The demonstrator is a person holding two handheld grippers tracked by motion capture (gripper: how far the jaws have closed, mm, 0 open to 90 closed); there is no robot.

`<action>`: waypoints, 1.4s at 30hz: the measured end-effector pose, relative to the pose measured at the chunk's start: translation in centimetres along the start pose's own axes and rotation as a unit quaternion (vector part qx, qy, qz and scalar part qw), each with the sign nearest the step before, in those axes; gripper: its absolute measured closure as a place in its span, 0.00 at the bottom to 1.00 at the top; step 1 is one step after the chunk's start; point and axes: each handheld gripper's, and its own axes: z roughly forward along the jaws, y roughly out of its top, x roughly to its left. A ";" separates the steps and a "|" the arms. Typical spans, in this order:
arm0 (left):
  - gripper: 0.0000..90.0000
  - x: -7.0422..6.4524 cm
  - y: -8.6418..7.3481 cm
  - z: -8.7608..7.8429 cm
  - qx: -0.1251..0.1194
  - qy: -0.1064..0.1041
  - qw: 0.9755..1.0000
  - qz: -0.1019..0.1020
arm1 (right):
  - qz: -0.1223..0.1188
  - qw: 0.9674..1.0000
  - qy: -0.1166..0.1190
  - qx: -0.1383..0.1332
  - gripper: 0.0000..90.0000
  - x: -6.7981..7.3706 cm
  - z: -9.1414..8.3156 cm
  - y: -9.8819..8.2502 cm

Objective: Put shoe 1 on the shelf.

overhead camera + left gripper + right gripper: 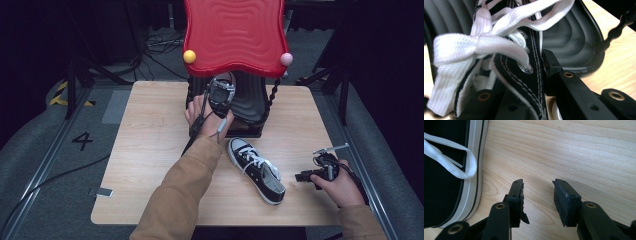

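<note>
High view: left gripper [220, 95] held at the black ribbed lower shelf [248, 107] of a rack with a red wavy top [235, 35], at the far middle of the wooden table [150, 150]; clamped on a black sneaker with white laces [221, 87], lifted at the shelf's front edge. Second black sneaker [256, 170] lying on the table nearer the person, toe toward the rack, sole down, between the two forearms. Right gripper [306, 176] low over the table's right side, just beside that sneaker's heel, pointing toward it, not touching it.

Left gripper view: jaws pressed together on the black canvas upper of the held sneaker [524, 82] beside its eyelet row; white bow [474, 47] close before the lens; ribbed shelf [571, 42] behind, table beyond at right.

Right gripper view: jaws apart with bare table wood [574, 152] between them, nothing gripped; white-edged sole of the lying sneaker [477, 170] at left, near the left jaw, one lace loop [466, 167] draped over its side.
</note>
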 end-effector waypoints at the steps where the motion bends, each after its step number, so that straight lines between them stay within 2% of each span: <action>1: 0.93 0.0 0.1 0.1 -0.002 0.006 1.000 0.002 | 0.000 1.000 0.001 -0.001 0.67 0.0 -0.1 0.0; 3: 0.93 0.1 0.3 0.4 -0.007 0.010 1.000 -0.002 | -0.002 1.000 0.002 0.000 0.67 0.1 -0.2 -0.1; 4: 0.92 0.4 0.4 0.6 -0.013 0.007 1.000 -0.015 | -0.004 1.000 0.002 -0.001 0.67 0.3 -0.3 -0.1; 7: 0.92 0.7 0.6 0.7 -0.016 0.004 1.000 -0.019 | -0.009 1.000 0.005 -0.008 0.67 0.7 -0.6 0.0; 12: 0.92 0.6 1.2 0.9 -0.024 0.031 0.999 -0.013 | -0.007 1.000 0.007 -0.006 0.67 0.6 -0.5 -0.2; 14: 0.92 0.8 1.2 1.5 -0.017 0.044 0.999 -0.019 | -0.005 1.000 0.005 -0.003 0.67 0.4 -0.3 -0.4; 15: 0.92 0.7 1.1 1.8 -0.015 0.043 0.997 -0.055 | -0.004 1.000 0.004 -0.001 0.67 0.4 -0.3 -0.5; 17: 0.92 0.8 1.2 2.1 0.001 0.040 0.998 -0.058 | -0.006 1.000 0.006 -0.001 0.67 0.4 -0.2 -0.5; 18: 0.92 0.8 1.2 2.1 0.001 0.040 0.998 -0.058 | -0.006 1.000 0.006 -0.001 0.67 0.4 -0.2 -0.5; 19: 0.92 0.5 1.3 2.3 0.014 0.046 0.998 -0.051 | -0.007 1.000 0.006 0.000 0.67 0.4 -0.2 -0.6; 20: 0.90 0.5 1.3 2.4 0.024 0.046 0.997 -0.053 | -0.007 1.000 0.005 -0.001 0.67 0.5 -0.2 -0.6; 22: 0.88 0.6 1.2 2.7 0.049 0.031 0.996 -0.064 | -0.006 1.000 0.004 -0.003 0.67 0.5 -0.3 -0.6; 23: 0.88 0.7 1.1 2.9 0.062 0.016 0.996 -0.062 | -0.004 1.000 0.005 -0.003 0.67 0.5 -0.4 -0.6; 25: 0.80 0.6 1.1 2.7 0.060 0.006 0.997 -0.057 | -0.005 1.000 0.004 -0.005 0.67 0.5 -0.5 -0.6; 29: 0.68 0.5 1.0 2.3 0.081 -0.021 0.995 -0.051 | -0.006 1.000 0.005 -0.003 0.66 0.5 -0.4 -0.6; 32: 0.63 0.6 0.9 1.6 0.077 -0.033 0.996 -0.038 | -0.008 1.000 0.004 -0.002 0.66 0.6 -0.3 -0.5; 35: 0.63 0.7 0.8 1.2 0.082 -0.042 0.995 -0.042 | -0.010 1.000 0.005 -0.002 0.66 0.6 -0.2 -0.5; 36: 0.63 0.9 0.6 0.6 0.076 -0.046 0.995 -0.043 | -0.011 1.000 0.003 -0.001 0.66 0.6 -0.1 -0.4; 38: 0.62 1.0 0.5 0.0 0.081 -0.056 0.994 -0.048 | -0.012 1.000 0.004 0.001 0.66 0.6 0.0 -0.3; 39: 0.61 1.1 0.4 -0.5 0.085 -0.060 0.994 -0.045 | -0.013 1.000 0.003 0.001 0.65 0.6 0.1 -0.3; 40: 0.61 1.3 0.3 -0.9 0.079 -0.069 0.994 -0.032 | -0.014 1.000 0.003 0.002 0.65 0.6 0.2 -0.2; 42: 0.61 1.3 0.0 -2.0 0.076 -0.078 0.994 -0.024 | -0.016 1.000 0.005 0.002 0.65 0.7 0.2 -0.1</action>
